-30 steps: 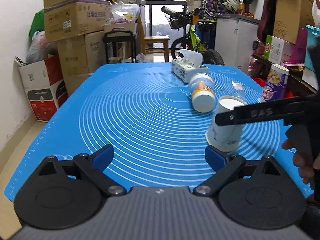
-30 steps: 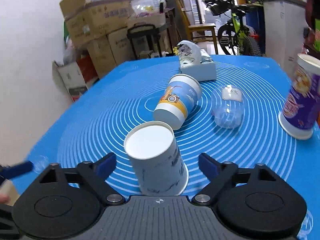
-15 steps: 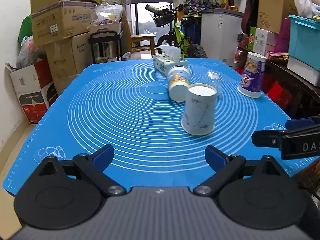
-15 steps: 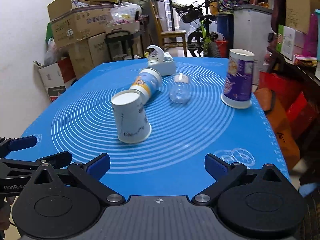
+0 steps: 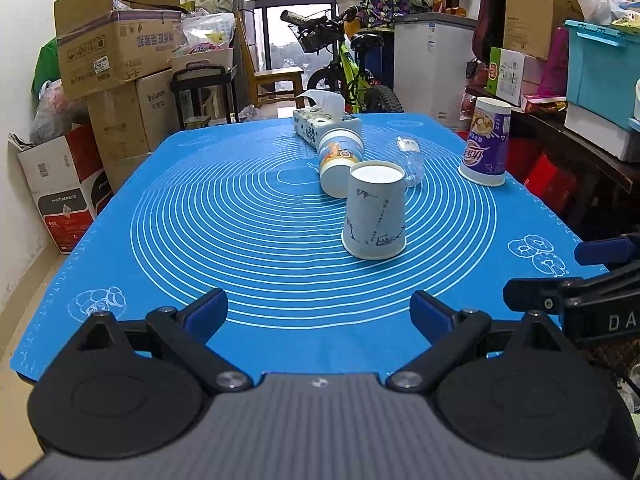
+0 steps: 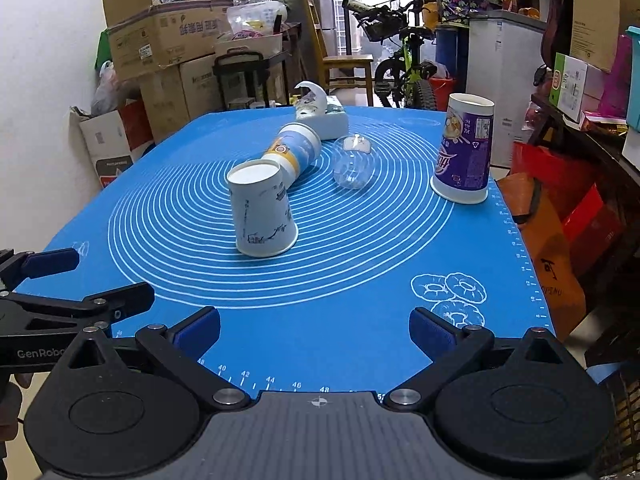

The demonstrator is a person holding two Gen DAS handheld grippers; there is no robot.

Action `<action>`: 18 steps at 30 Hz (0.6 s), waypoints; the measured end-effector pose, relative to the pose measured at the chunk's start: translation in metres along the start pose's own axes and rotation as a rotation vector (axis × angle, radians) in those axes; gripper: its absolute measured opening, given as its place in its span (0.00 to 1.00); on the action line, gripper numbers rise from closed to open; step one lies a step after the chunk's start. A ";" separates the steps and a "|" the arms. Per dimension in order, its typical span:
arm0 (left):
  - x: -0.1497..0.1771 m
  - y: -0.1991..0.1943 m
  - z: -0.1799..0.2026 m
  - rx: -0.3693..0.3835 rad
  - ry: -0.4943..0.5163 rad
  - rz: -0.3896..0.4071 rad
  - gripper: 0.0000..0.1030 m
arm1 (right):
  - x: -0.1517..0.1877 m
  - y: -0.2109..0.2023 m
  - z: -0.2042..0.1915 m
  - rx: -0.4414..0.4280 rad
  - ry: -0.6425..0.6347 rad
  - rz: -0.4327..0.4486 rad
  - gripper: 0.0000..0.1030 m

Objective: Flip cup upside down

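A white paper cup (image 5: pixel 375 211) with dark line drawings stands upside down on the blue mat (image 5: pixel 240 240), rim down; it also shows in the right wrist view (image 6: pixel 262 210). My left gripper (image 5: pixel 318 316) is open and empty at the mat's near edge, well short of the cup. My right gripper (image 6: pixel 314 330) is open and empty, also at the near edge and clear of the cup. Each gripper's fingers show at the side of the other's view.
A blue-and-orange cup (image 5: pixel 339 157) lies on its side just behind the white cup. A clear plastic cup (image 6: pixel 353 163) lies beside it. A purple cup (image 6: pixel 464 154) stands upside down at right. A tissue box (image 5: pixel 324 124) sits at the back. Boxes and a bicycle surround the table.
My right gripper has drawn back from around the white cup, leaving it standing rim down. Both grippers have retreated toward the mat's near edge.
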State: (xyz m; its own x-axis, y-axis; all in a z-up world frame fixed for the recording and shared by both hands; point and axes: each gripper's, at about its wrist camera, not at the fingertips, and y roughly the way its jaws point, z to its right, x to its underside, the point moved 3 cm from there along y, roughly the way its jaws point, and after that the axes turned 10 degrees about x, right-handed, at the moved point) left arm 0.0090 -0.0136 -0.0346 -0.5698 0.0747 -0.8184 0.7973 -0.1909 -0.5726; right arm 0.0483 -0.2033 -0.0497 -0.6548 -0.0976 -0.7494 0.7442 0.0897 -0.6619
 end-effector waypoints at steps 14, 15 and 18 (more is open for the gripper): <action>0.001 0.000 -0.001 -0.006 -0.007 -0.008 0.94 | 0.001 -0.004 -0.001 0.020 -0.022 0.003 0.97; 0.001 -0.001 -0.001 -0.007 -0.007 -0.009 0.94 | 0.001 -0.005 -0.001 0.021 -0.022 0.005 0.97; 0.001 0.000 -0.002 -0.001 -0.010 -0.009 0.94 | 0.000 -0.007 -0.002 0.024 -0.026 0.016 0.97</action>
State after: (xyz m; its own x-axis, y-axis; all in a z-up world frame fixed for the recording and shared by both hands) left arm 0.0084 -0.0116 -0.0354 -0.5786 0.0668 -0.8129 0.7926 -0.1889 -0.5797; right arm 0.0425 -0.2018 -0.0451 -0.6395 -0.1216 -0.7591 0.7576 0.0681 -0.6491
